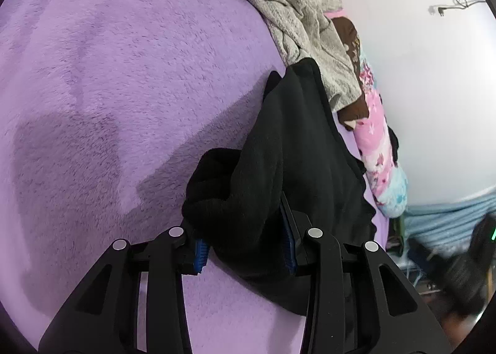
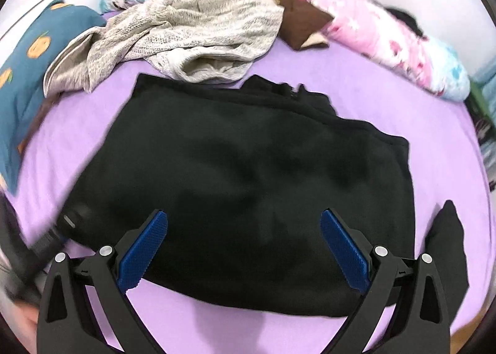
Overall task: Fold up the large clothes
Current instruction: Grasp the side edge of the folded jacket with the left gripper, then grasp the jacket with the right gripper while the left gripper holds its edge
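A large black garment (image 2: pixel 248 180) lies partly folded on the purple bed cover (image 2: pixel 356 87). My right gripper (image 2: pixel 245 245) hovers open over its near edge, blue pads (image 2: pixel 145 248) wide apart, holding nothing. In the left wrist view my left gripper (image 1: pixel 245 245) has a thick bunch of the black garment (image 1: pixel 279 152) between its blue pads; the cloth hides the fingertips and hangs lifted off the purple cover (image 1: pixel 108 90). The left gripper shows blurred at the right wrist view's left edge (image 2: pixel 52 236).
A crumpled grey garment (image 2: pixel 186 40) lies behind the black one, with a brown item (image 2: pixel 279 3) and a pink-and-blue floral pillow (image 2: pixel 387 40) along the wall. A teal pillow with orange prints (image 2: pixel 28 74) lies at the left. The bed's edge and floor clutter (image 1: pixel 449 261) are at right.
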Available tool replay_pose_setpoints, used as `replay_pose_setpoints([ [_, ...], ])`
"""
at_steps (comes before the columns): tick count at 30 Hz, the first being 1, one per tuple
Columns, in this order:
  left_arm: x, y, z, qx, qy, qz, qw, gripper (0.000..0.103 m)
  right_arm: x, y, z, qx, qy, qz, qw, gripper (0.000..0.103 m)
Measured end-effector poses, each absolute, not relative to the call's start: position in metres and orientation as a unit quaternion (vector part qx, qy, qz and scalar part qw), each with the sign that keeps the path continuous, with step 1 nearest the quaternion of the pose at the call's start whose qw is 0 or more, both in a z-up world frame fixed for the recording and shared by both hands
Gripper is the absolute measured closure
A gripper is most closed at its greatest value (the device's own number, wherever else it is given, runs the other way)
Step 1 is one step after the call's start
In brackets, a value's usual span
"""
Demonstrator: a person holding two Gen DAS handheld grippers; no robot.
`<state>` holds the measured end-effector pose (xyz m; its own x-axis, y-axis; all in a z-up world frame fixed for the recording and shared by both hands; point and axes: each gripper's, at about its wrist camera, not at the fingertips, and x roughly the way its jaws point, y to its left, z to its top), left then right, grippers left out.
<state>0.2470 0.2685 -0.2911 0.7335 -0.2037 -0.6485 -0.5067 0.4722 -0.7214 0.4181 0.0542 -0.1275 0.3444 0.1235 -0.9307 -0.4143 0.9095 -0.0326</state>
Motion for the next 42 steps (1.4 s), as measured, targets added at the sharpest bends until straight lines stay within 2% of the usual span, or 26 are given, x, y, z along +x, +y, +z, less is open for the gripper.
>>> replay_pose_setpoints([
  [10,0.253,0.258,-0.266,-0.468,0.351,0.106,0.804,0.069,0.454,0.217,-0.101,-0.234,0.619,0.127,0.739,0.006],
  [19,0.251,0.231,-0.228,-0.407,0.335,0.072,0.846,0.071,0.443,0.312,-0.164,-0.382,0.636,0.085,0.665,0.006],
  [33,0.247,0.216,-0.212,-0.408,0.326,0.055,0.851,0.071,0.446,0.322,-0.238,-0.491,0.644,0.025,0.586,0.006],
  [42,0.244,0.212,-0.208,-0.408,0.323,0.047,0.853,0.071,0.457,0.314,-0.264,-0.531,0.645,-0.005,0.549,0.007],
])
